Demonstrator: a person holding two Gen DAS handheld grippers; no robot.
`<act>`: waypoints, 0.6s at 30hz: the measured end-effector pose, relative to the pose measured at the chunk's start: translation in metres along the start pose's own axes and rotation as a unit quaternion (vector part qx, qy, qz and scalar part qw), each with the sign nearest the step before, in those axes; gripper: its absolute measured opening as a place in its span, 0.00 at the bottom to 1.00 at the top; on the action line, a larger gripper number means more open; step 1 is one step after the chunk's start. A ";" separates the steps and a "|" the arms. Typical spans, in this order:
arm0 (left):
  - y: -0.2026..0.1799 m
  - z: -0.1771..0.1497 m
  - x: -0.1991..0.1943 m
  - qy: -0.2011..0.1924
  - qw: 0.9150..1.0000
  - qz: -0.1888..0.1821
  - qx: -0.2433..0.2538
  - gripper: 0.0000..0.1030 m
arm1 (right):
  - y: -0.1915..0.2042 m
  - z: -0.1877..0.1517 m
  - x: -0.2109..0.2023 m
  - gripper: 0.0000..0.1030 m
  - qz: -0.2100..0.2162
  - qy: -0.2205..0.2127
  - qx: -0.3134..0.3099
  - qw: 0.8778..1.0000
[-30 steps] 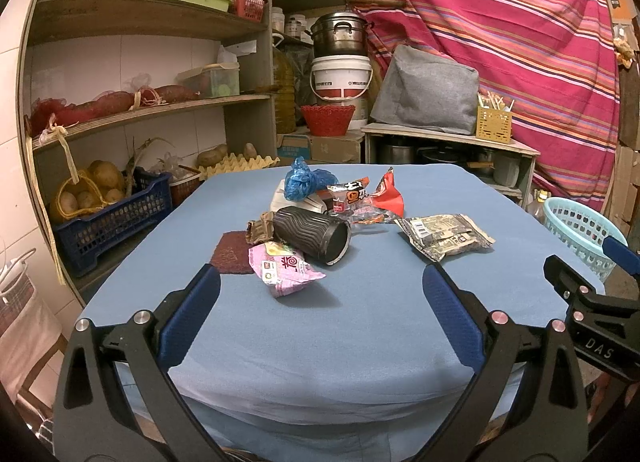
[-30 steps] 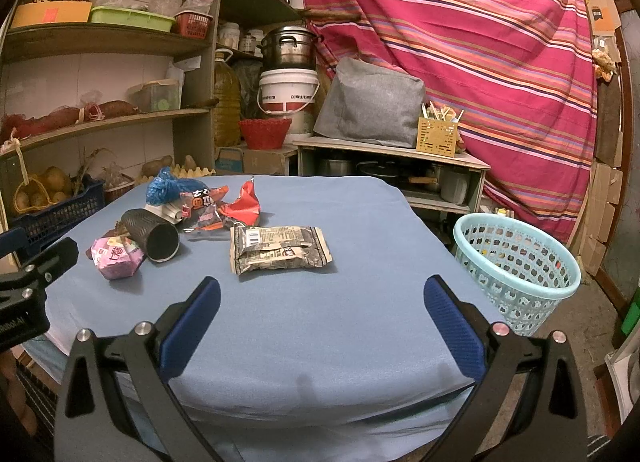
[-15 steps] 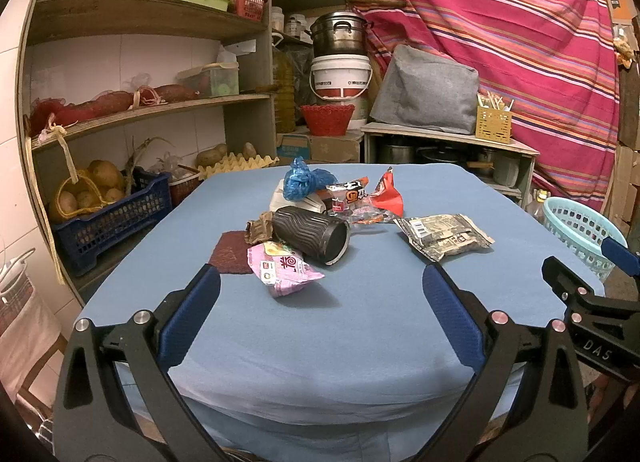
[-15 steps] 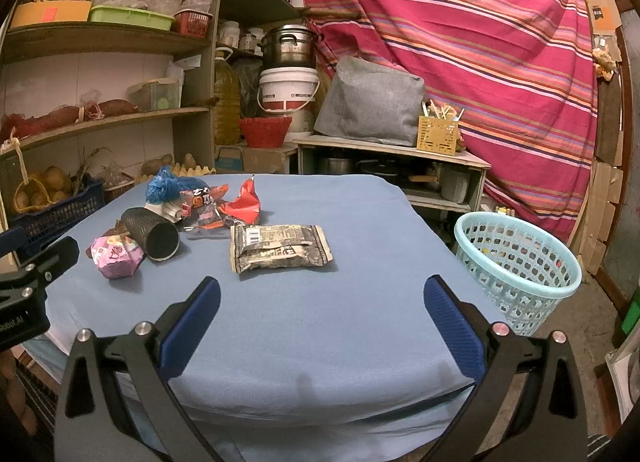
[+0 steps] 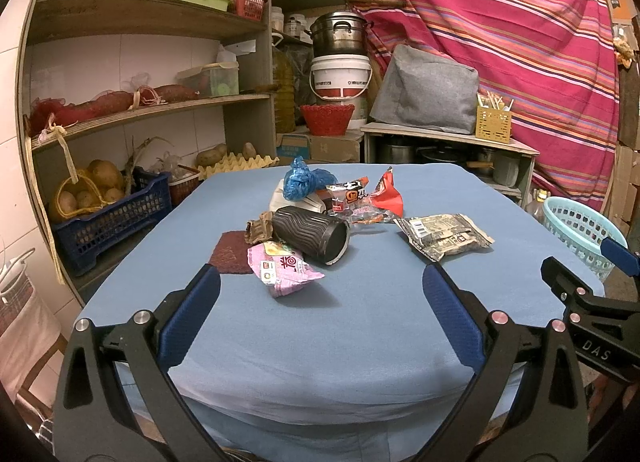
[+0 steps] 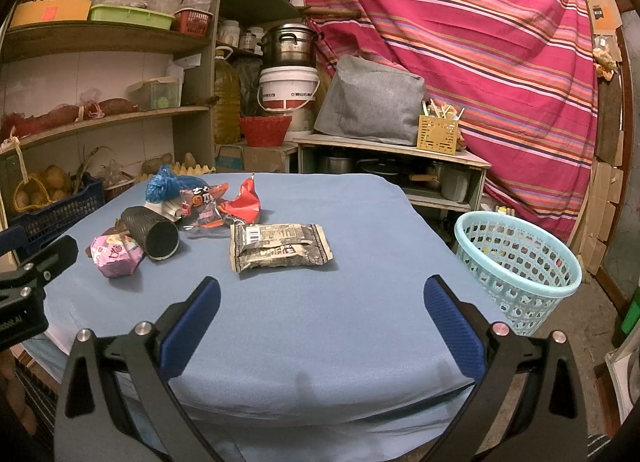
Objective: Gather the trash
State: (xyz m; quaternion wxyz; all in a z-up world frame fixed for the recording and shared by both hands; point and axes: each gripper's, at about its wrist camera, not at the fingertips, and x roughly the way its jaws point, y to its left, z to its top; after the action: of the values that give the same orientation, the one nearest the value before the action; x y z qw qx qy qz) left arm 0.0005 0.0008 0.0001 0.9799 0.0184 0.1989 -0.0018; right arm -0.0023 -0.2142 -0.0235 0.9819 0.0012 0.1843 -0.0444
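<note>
Left gripper (image 5: 320,298) held wide apart, empty, at the near edge of the blue desk (image 5: 360,334). Pink wrapper (image 5: 284,268) touches the toppled black cup (image 5: 312,234). Grey packet (image 5: 444,236) lies right. Basket (image 5: 580,230) stands far right.

**Where things lie on your desk**

On your desk (image 5: 320,342) the trash sits toward the far left. The cup (image 5: 311,234) lies on its side in the middle of the pile, and the small packet (image 5: 285,268) lies just before it. Behind the cup you have the crumpled bag (image 5: 302,182) and the torn wrappers (image 5: 366,200). To the right, apart from the pile, lies the flat wrapper (image 6: 278,247). The basket (image 6: 520,262) stands on the floor right of the desk. Shelves (image 5: 132,110) stand to your left.
</note>
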 end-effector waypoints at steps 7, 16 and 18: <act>0.000 0.000 0.000 0.000 1.000 0.000 -0.001 0.95 | -0.001 0.000 0.000 0.96 0.000 0.000 0.000 1.000; -0.001 -0.003 0.001 0.001 1.000 -0.001 -0.001 0.95 | 0.000 -0.001 0.001 0.96 0.000 0.001 0.000 1.000; 0.000 -0.003 0.000 0.002 1.000 -0.001 -0.001 0.95 | 0.000 -0.002 0.001 0.96 0.001 0.002 0.000 1.000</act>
State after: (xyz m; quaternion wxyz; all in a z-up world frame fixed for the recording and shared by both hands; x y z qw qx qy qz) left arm -0.0003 0.0005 -0.0029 0.9796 0.0172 0.2004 -0.0026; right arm -0.0019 -0.2148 -0.0253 0.9815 0.0017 0.1865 -0.0436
